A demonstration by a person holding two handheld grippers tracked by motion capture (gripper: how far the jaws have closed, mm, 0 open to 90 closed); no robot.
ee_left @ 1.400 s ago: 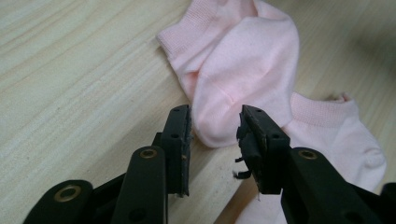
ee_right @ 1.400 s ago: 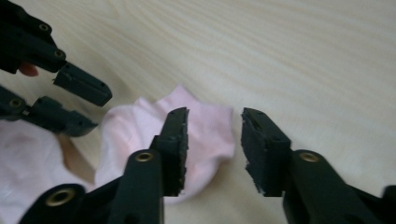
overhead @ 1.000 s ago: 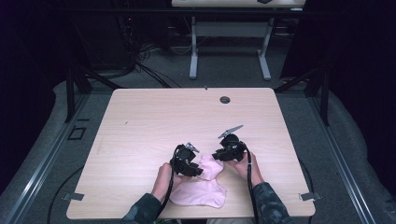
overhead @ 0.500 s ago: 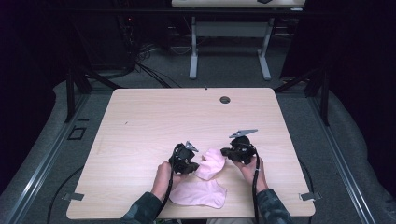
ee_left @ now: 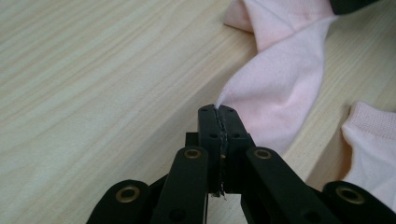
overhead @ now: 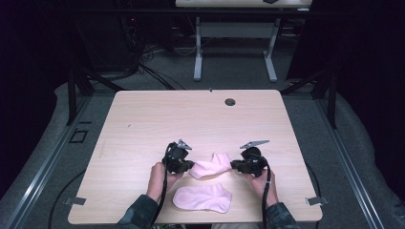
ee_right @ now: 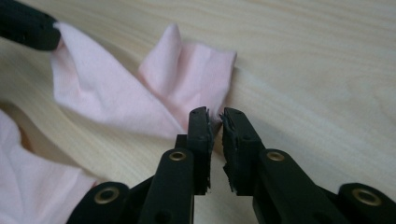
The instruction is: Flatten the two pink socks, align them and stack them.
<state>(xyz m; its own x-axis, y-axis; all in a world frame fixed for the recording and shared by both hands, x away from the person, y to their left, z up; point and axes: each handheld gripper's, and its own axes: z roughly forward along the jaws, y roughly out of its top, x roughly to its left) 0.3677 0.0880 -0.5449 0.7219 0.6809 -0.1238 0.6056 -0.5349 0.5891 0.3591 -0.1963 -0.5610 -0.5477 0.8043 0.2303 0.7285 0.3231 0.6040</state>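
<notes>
Two pale pink socks lie near the table's front edge. One sock [overhead: 211, 167] [ee_left: 275, 79] [ee_right: 116, 102] is drawn out between my grippers, its far end folded over. My left gripper [overhead: 192, 166] [ee_left: 218, 112] is shut on that sock's left end. My right gripper [overhead: 232, 165] [ee_right: 215, 119] is at its right end. Its jaws have just been opening and stand a little apart, with the sock's corner between the tips. The second sock [overhead: 203, 198] [ee_left: 373, 144] [ee_right: 32, 186] lies flat in front of both grippers, close to the person's sleeves.
The wooden table [overhead: 191, 119] has a small round cable hole [overhead: 230, 101] near its far edge. Beyond the table are the legs of another desk [overhead: 234, 47] and cables on the grey floor. Dark curtains stand on both sides.
The two grippers have moved apart, left one leftward and right one rightward. The bunched sock between them has been pulled out lengthwise, away from the sock lying in front.
</notes>
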